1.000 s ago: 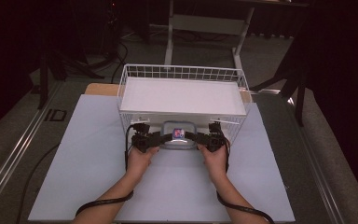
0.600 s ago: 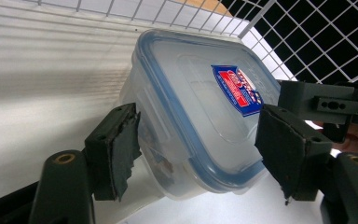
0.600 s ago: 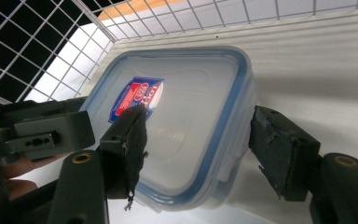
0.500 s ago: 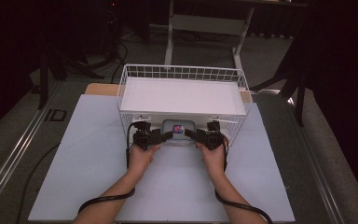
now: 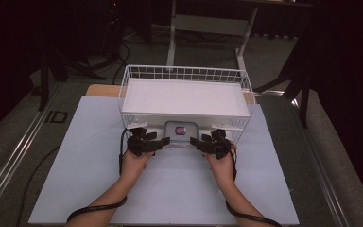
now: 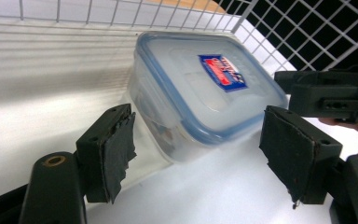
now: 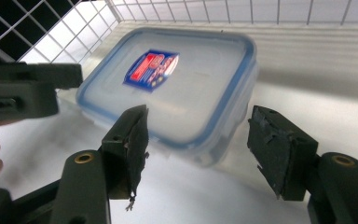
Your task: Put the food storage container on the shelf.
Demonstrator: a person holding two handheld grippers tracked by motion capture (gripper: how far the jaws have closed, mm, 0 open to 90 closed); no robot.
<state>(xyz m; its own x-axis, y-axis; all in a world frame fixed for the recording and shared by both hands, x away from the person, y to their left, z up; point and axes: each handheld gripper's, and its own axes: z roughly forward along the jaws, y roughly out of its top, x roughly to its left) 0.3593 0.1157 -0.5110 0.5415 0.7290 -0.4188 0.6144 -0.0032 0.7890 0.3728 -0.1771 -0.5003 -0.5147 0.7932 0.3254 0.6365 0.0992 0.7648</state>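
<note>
Two grippers flank a clear lidded food container (image 5: 181, 132) standing against the wire basket's (image 5: 185, 74) front wall; open table sheet (image 5: 85, 156) lies behind them. Left gripper (image 5: 163, 141) and right gripper (image 5: 194, 141) both hang spread, not touching the container between them.

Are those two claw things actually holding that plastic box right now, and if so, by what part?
No. Both the left gripper and right gripper are open, pads clear of the lidded box.
</note>
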